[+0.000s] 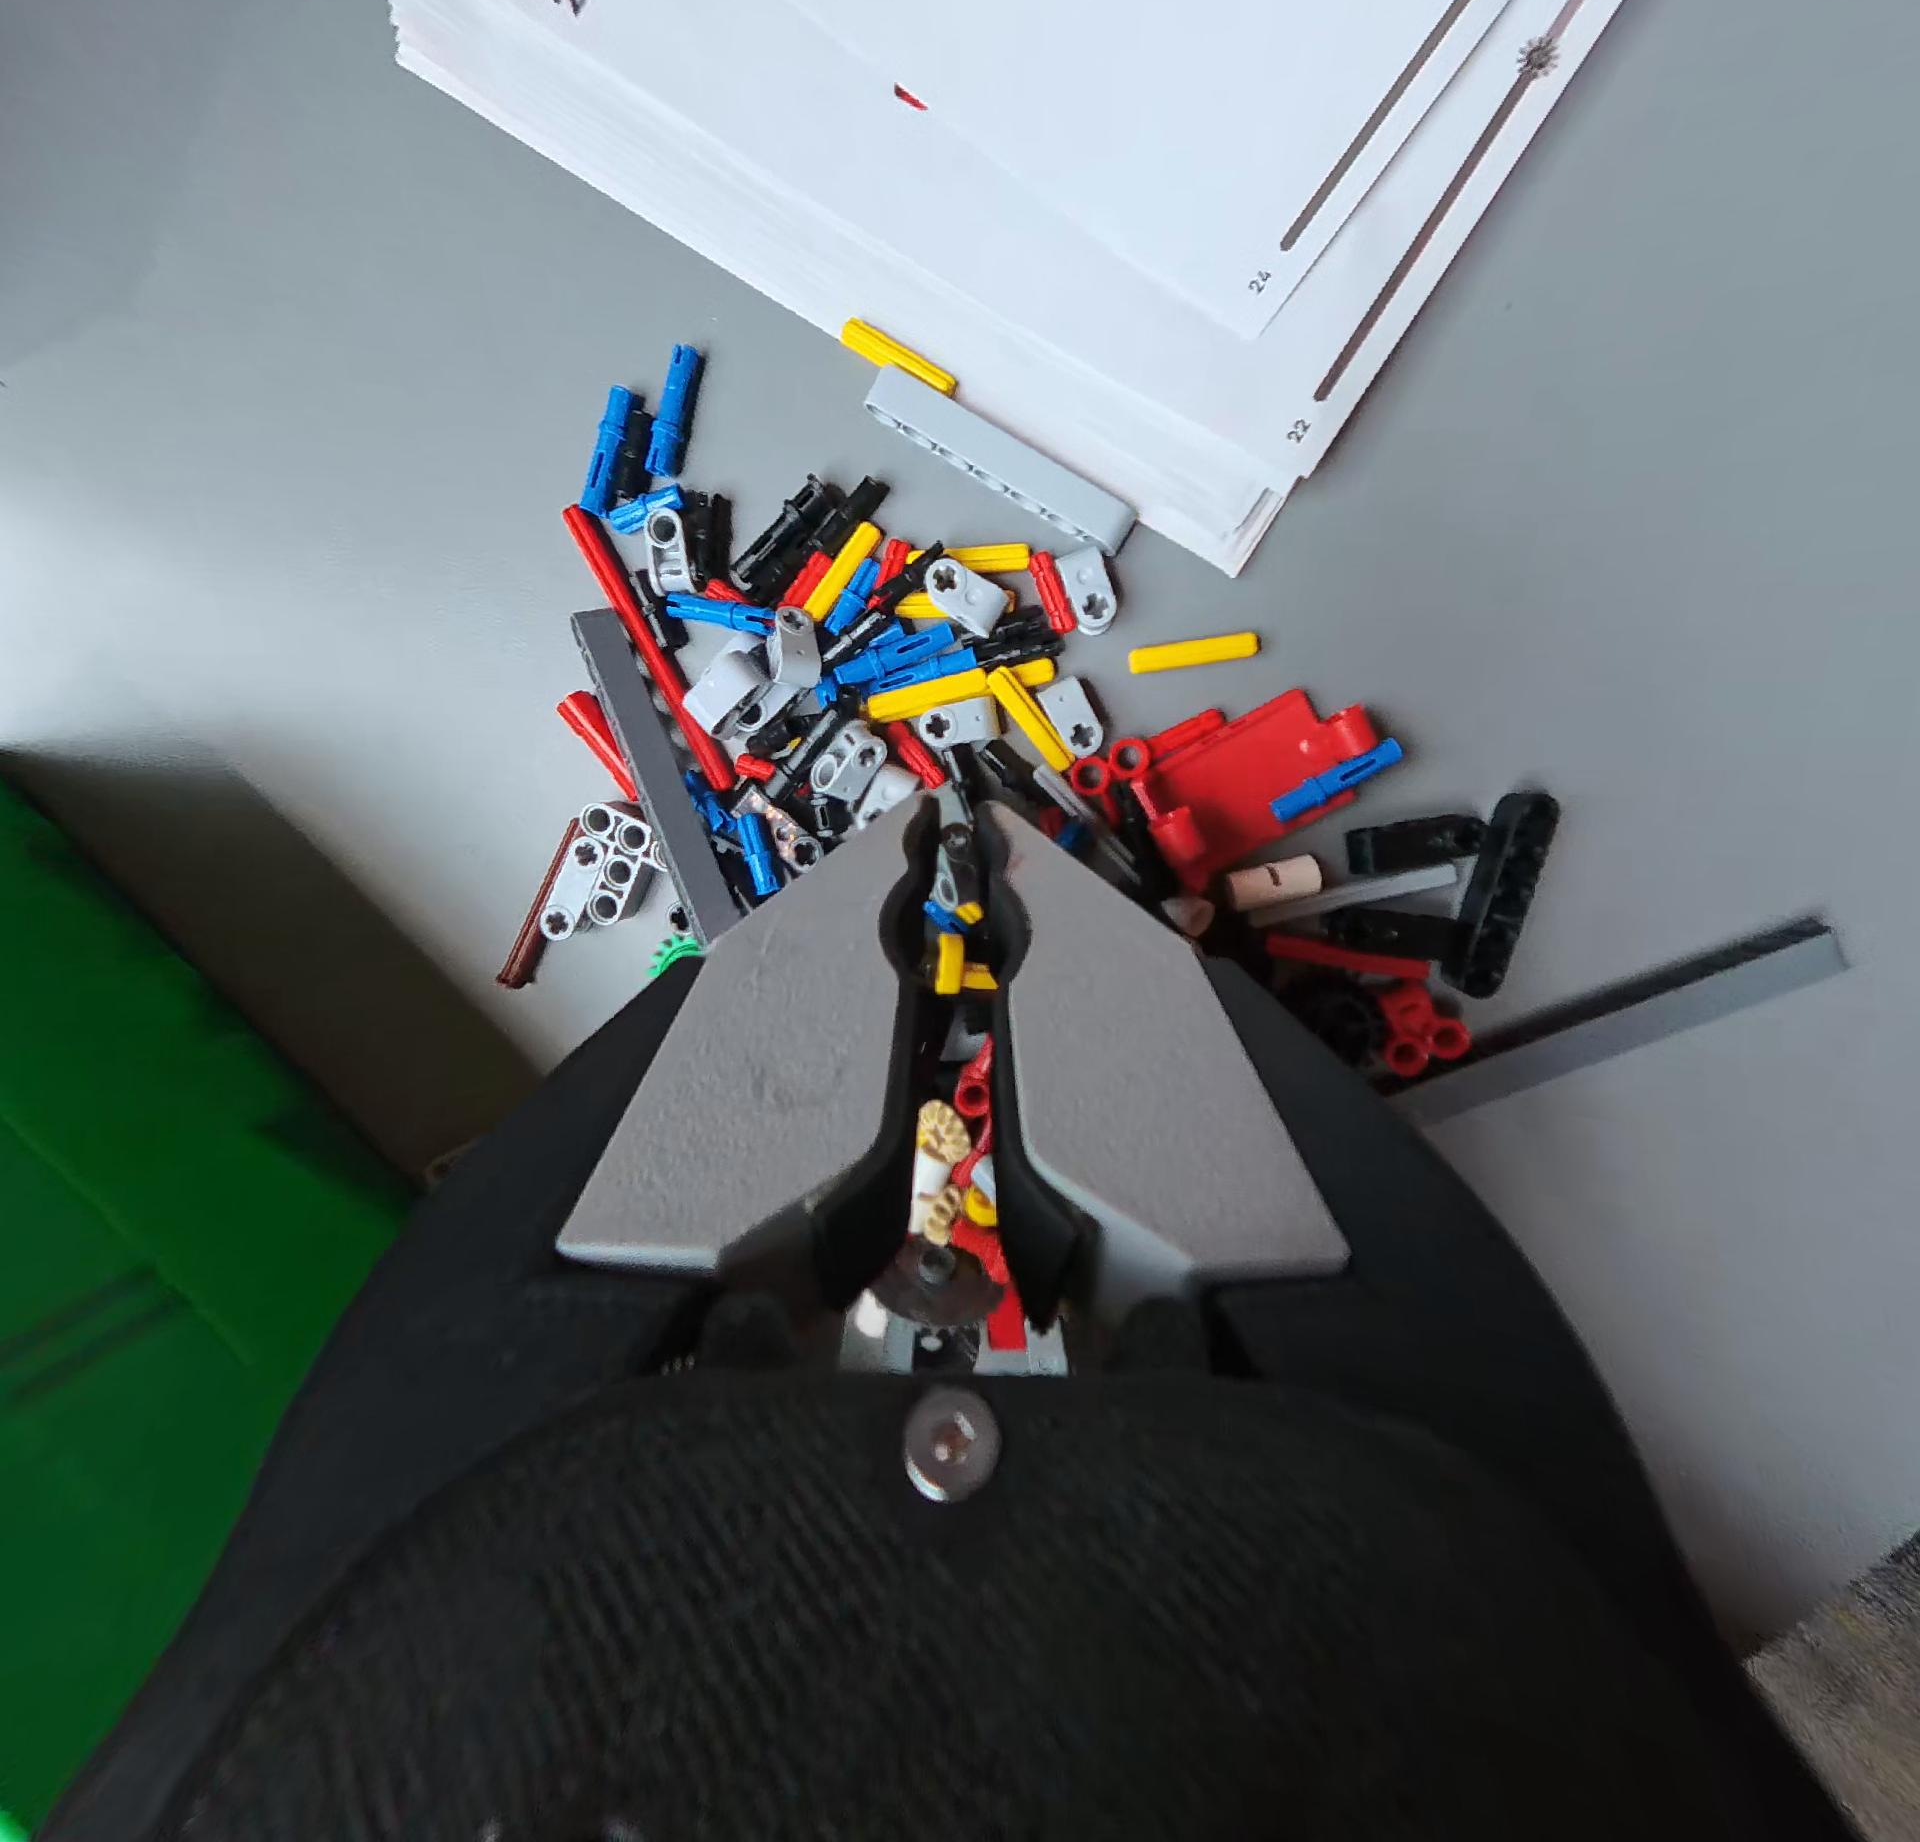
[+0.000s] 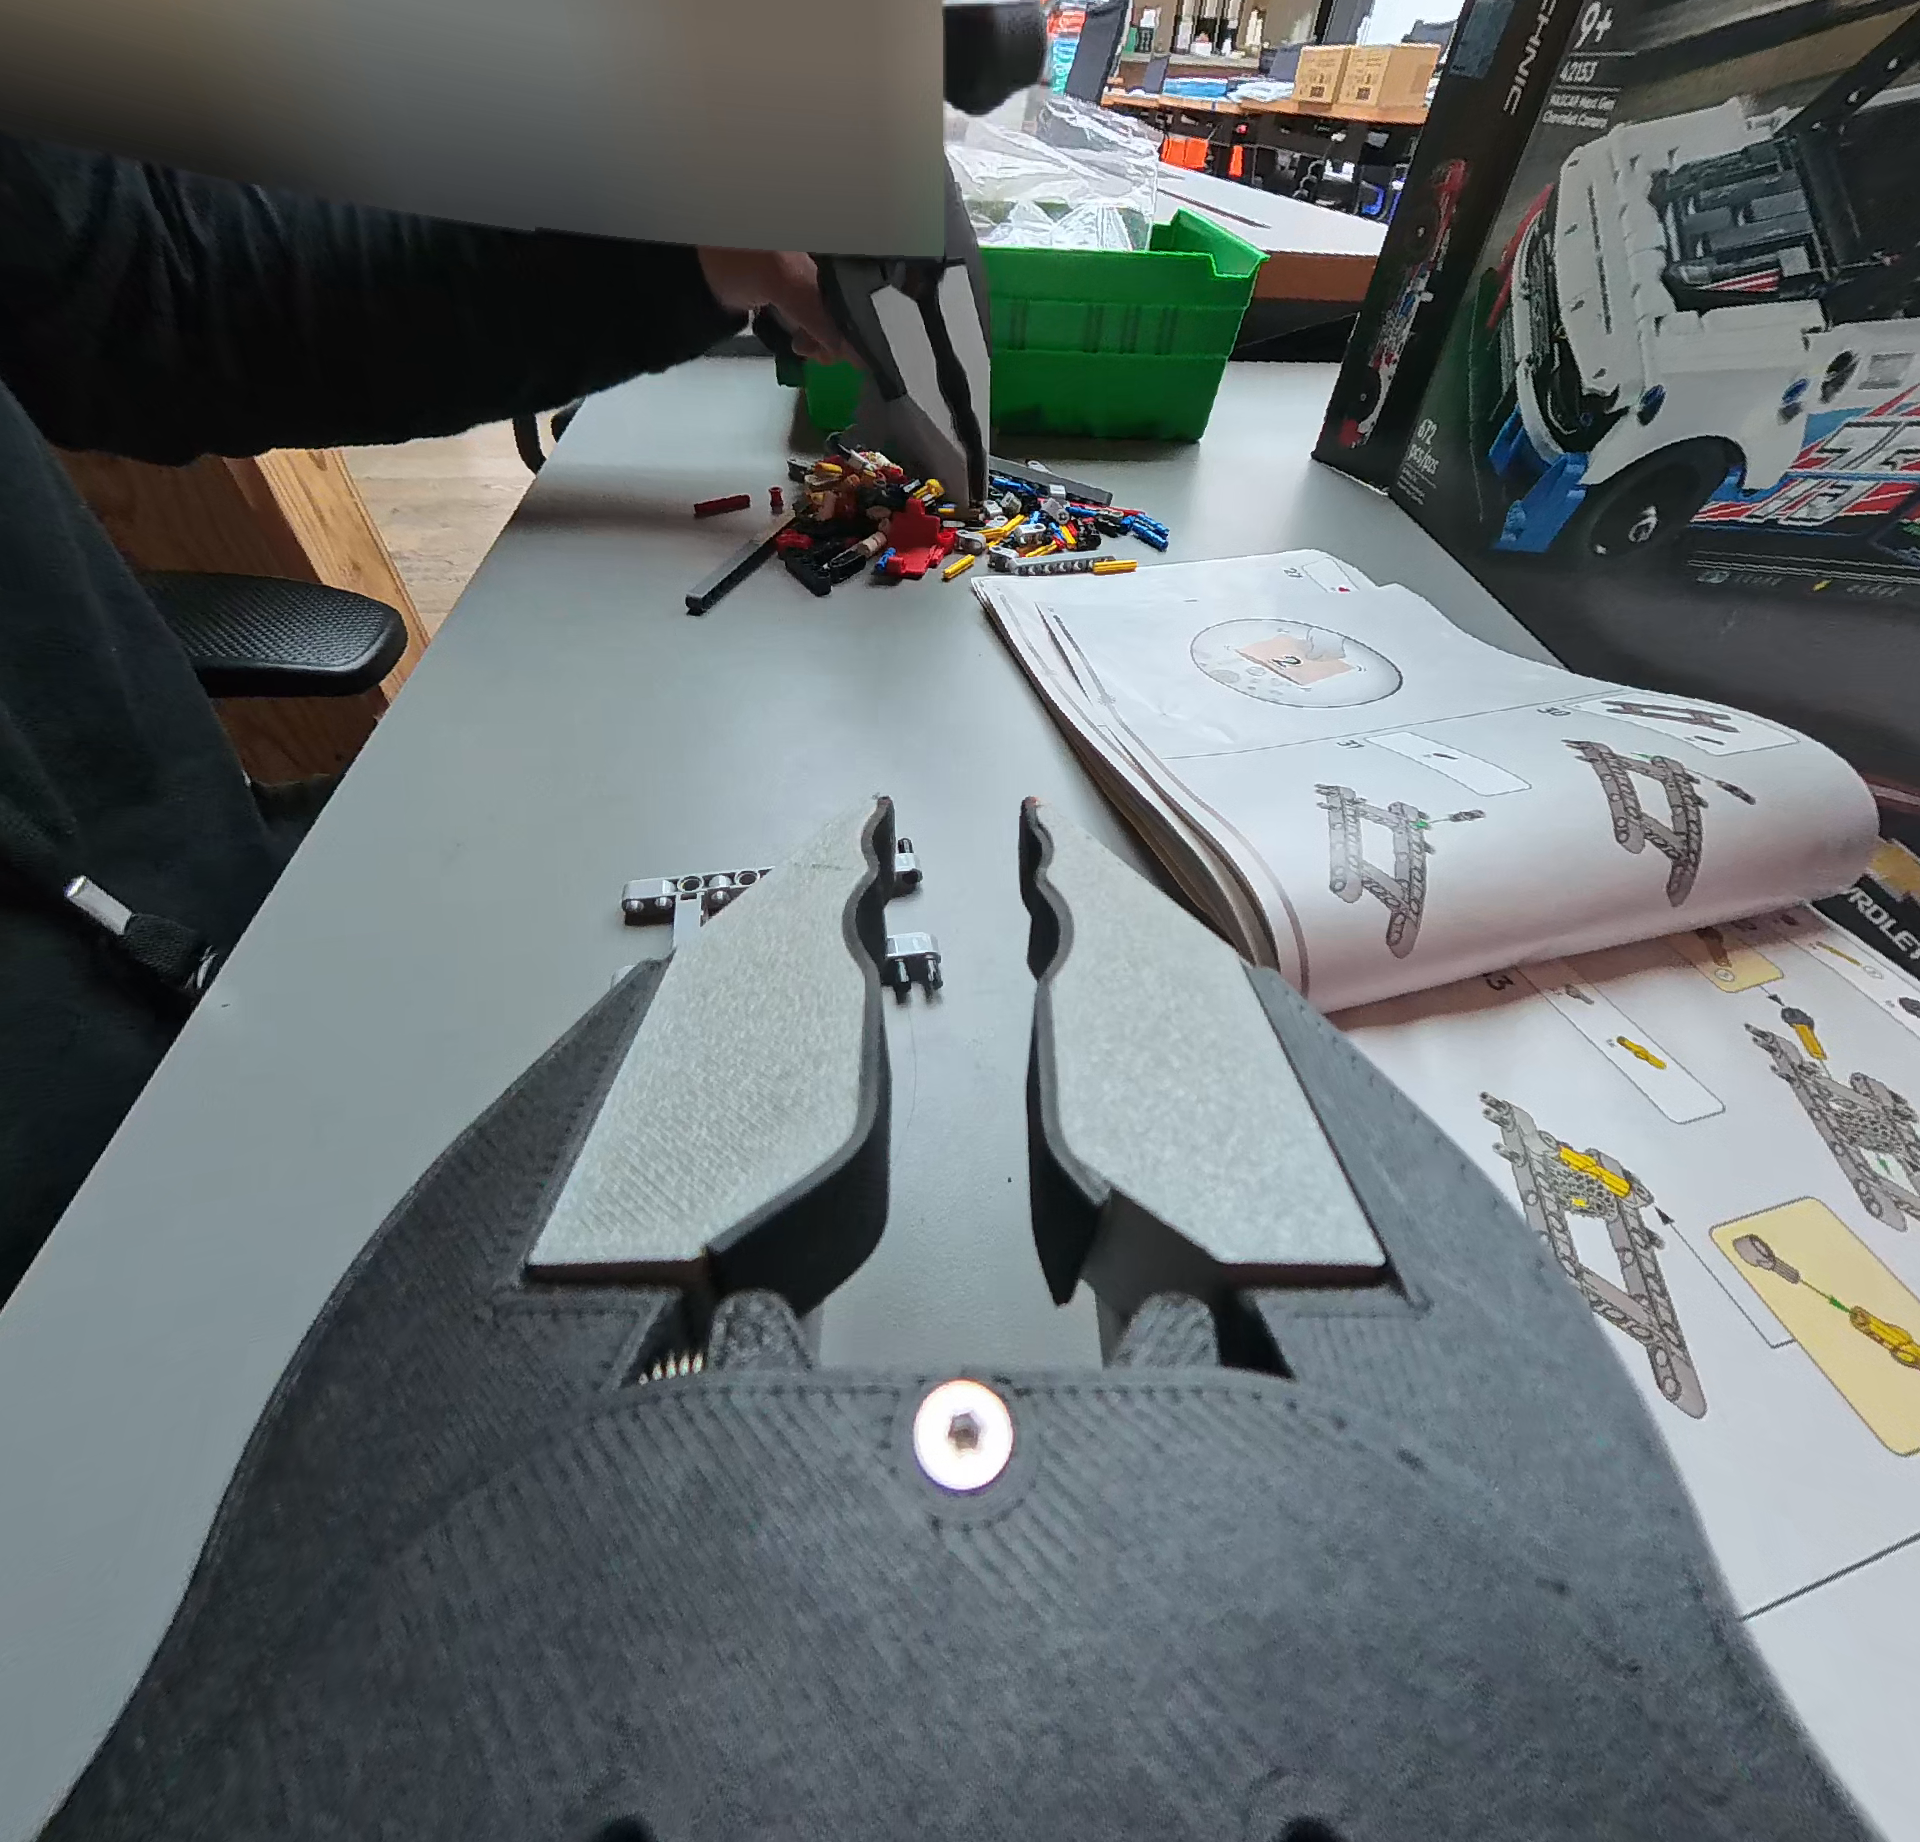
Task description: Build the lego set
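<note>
While the right gripper (image 2: 954, 805) hovers spread over small grey connectors (image 2: 912, 961), only its view shows the box (image 2: 1662, 265); farther off, the left gripper (image 1: 951, 805) pinches into the lego pile (image 1: 883, 649), contents unclear.

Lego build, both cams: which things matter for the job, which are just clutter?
For the job:
parts pile
instruction booklet
grey part-built frame
left gripper
right gripper

Lying about:
green bin
set box
plastic bags
</note>
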The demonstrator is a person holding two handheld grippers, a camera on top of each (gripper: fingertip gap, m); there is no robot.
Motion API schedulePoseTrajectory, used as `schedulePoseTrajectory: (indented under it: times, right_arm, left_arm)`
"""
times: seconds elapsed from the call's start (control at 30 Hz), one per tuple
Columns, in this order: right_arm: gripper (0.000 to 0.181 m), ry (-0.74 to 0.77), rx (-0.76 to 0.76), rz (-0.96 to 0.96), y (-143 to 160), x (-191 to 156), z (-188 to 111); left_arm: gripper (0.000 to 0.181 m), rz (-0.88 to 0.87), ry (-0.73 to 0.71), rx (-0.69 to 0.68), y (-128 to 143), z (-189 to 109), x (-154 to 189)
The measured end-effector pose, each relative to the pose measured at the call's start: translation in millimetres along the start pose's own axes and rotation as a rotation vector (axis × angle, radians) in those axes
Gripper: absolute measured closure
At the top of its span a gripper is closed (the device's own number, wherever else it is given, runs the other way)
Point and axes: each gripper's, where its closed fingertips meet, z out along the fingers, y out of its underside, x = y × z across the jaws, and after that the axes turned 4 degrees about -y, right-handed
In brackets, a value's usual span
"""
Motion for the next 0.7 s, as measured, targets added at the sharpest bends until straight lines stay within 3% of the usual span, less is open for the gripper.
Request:
schedulePoseTrajectory:
  times: [0.2,0.3,0.53,0.7]
  right_arm:
    - [0.161,-0.006,-0.006,-0.004,1,-2,1]
    - [0.161,-0.006,-0.009,-0.007,1,-3,1]
    - [0.162,-0.004,-0.013,-0.011,2,-3,1]
    - [0.162,-0.005,-0.018,-0.011,2,-3,1]
  left_arm:
    - [0.177,-0.063,0.023,0.009,-2,-3,1]
    - [0.167,-0.094,0.047,0.005,-3,0,6]
    - [0.168,-0.010,0.027,0.025,4,-5,10]
    - [0.172,-0.064,0.008,0.026,0,-5,3]
